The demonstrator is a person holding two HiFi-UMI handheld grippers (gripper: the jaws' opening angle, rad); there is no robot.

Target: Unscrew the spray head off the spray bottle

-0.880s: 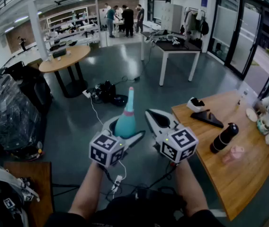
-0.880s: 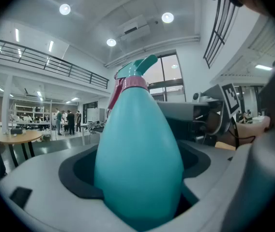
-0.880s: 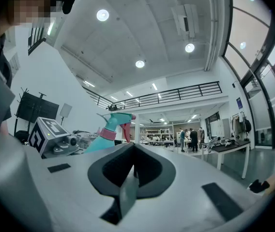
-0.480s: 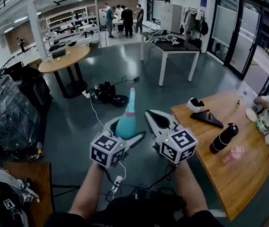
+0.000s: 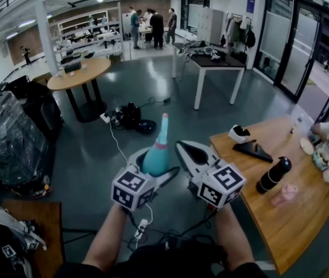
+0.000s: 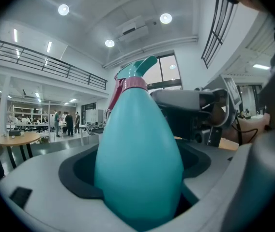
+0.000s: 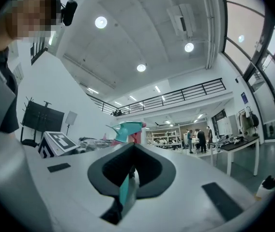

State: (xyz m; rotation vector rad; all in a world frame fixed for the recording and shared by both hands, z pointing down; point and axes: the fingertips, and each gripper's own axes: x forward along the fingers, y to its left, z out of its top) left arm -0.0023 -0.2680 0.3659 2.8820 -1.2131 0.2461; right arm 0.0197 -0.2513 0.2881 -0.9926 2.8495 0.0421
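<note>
Over the grey floor (image 5: 147, 80), our left tongs (image 5: 154, 163) grasp the teal spray bottle (image 5: 157, 151) by its body, its spray head (image 5: 164, 124) on and pointing to 12 o'clock. At the bottle's 3 o'clock, our right tongs (image 5: 183, 149) are clenched on nothing.

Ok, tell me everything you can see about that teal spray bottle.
The spray bottle looks like smooth, opaque teal plastic. Its rounded body tapers to a pink collar and a teal spray head, which is on the bottle and has a reddish trigger. It is held in mid-air over the floor, head pointing forward. The left tongs clamp its wide body; the right tongs, shut, stand beside it, apart.
</note>
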